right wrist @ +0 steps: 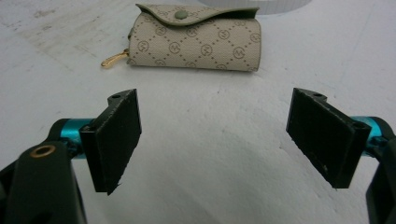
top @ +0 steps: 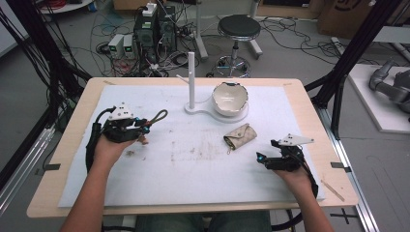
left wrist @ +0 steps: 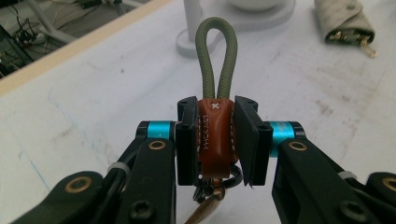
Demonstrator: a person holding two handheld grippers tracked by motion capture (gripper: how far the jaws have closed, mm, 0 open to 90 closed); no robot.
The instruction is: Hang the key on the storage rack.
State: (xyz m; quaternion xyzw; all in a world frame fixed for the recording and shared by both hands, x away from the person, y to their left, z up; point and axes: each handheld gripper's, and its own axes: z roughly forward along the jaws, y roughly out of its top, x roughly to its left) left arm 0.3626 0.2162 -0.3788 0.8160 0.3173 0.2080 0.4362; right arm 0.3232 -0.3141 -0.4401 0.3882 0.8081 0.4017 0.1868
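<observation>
White, stained cloth (top: 145, 188) covers the wooden table (top: 72, 145), with cables and a stool (top: 238, 29) on the floor beyond. At the far side stands a white stand (top: 192, 82) with a bowl (top: 230, 98) on its base. The left gripper (left wrist: 215, 140) pinches the brown leather tab of a key fob (left wrist: 215, 135) between its 2 jaws, green cord loop pointing forward. The right gripper (right wrist: 215, 140) hangs wide apart near a patterned key pouch (right wrist: 196, 42), which lies on the cloth.

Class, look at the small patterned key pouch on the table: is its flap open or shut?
Shut. In the right gripper view the key pouch has its flap folded down over the front, the green snap button sits on it, and a gold clasp pokes out one end.
</observation>
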